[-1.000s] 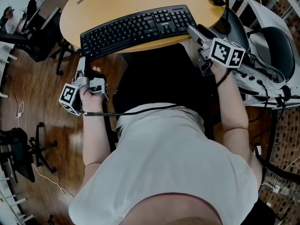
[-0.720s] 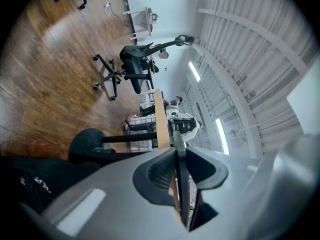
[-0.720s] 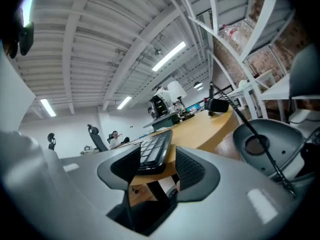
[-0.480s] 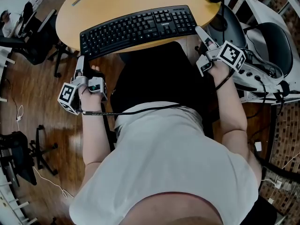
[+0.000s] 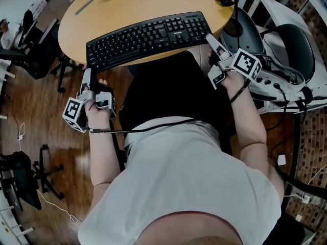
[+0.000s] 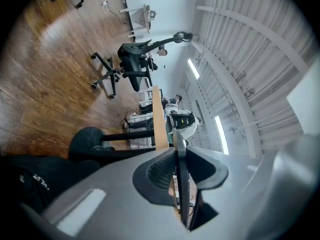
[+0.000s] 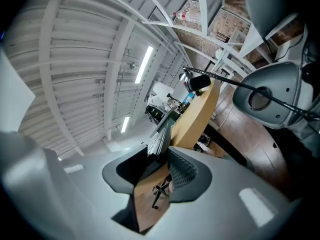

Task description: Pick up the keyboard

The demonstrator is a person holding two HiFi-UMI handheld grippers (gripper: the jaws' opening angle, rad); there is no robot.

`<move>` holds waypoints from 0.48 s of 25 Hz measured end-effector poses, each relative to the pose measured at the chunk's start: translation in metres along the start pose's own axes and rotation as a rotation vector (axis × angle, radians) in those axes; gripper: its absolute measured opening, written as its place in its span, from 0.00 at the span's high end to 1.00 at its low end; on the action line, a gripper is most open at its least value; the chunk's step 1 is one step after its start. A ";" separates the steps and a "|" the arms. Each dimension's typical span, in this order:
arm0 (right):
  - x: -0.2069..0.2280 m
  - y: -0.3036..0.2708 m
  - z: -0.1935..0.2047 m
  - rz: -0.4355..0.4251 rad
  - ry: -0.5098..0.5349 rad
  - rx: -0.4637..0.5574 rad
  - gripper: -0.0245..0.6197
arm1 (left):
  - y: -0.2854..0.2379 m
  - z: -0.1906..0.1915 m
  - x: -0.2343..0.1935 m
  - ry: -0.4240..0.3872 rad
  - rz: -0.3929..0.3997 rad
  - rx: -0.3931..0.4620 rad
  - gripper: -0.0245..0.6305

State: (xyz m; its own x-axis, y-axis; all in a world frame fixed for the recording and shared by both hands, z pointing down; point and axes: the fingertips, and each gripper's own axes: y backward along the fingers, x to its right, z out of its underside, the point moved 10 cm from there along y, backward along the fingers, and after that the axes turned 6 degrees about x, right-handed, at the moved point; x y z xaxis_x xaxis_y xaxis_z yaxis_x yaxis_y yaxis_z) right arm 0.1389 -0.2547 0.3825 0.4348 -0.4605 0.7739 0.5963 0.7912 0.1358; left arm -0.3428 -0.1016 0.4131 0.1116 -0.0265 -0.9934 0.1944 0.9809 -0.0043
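- The left gripper point(image 6: 181, 156) hangs just off the near-left edge of the table point(image 5: 127, 6), close to the keyboard's left end but apart from it. It is rolled on its side, probably so that one jaw can pass over the keyboard and the other under it.
- Its jaws stand narrowly parted and pinch nothing. A thin dark strip shows in the gap; I take it for the keyboard seen edge-on, though it is too slim to be sure.
- The keyboard point(image 5: 148, 37) lies flat along the table's near edge, untouched. It is long, which is likely why a gripper waits at each end.
- The right gripper point(image 7: 157, 159) sits at the near-right edge, just beside the keyboard's right end. Its jaws are spread wider and are empty, with table wood and the keyboard's end lined up between them.
- The person's white shirt point(image 5: 179, 177) fills the lower head view.
- Whether the keyboard's ends overhang the edge is hard to judge, and the table's far edge is cut off.
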 end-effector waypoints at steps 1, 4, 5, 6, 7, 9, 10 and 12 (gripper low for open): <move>-0.001 0.000 0.000 -0.002 0.003 0.003 0.76 | 0.001 -0.001 0.001 -0.002 0.003 -0.003 0.52; -0.007 0.001 -0.001 -0.018 0.014 0.013 0.76 | 0.003 -0.004 0.006 -0.012 0.024 -0.006 0.52; -0.010 0.001 -0.003 -0.024 0.019 0.019 0.76 | 0.003 -0.004 0.010 -0.015 0.036 -0.005 0.52; -0.013 0.001 -0.006 -0.027 0.024 0.026 0.76 | 0.002 -0.004 0.014 -0.020 0.050 -0.002 0.52; -0.016 0.001 -0.009 -0.025 0.031 0.035 0.76 | 0.001 -0.004 0.019 -0.025 0.063 0.002 0.52; -0.024 0.002 -0.019 -0.019 0.047 0.058 0.76 | -0.001 -0.004 0.028 -0.030 0.083 0.008 0.52; -0.029 0.001 -0.024 -0.033 0.052 0.073 0.76 | -0.003 -0.003 0.033 -0.029 0.095 0.010 0.51; -0.038 0.000 -0.036 -0.049 0.068 0.101 0.76 | -0.005 -0.001 0.043 -0.028 0.128 0.013 0.51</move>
State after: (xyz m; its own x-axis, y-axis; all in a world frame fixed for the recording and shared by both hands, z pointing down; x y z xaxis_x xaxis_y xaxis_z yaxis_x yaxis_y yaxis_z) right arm 0.1463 -0.2512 0.3309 0.4534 -0.5230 0.7217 0.5484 0.8020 0.2366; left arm -0.3403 -0.1073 0.3701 0.1633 0.0931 -0.9822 0.1893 0.9741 0.1238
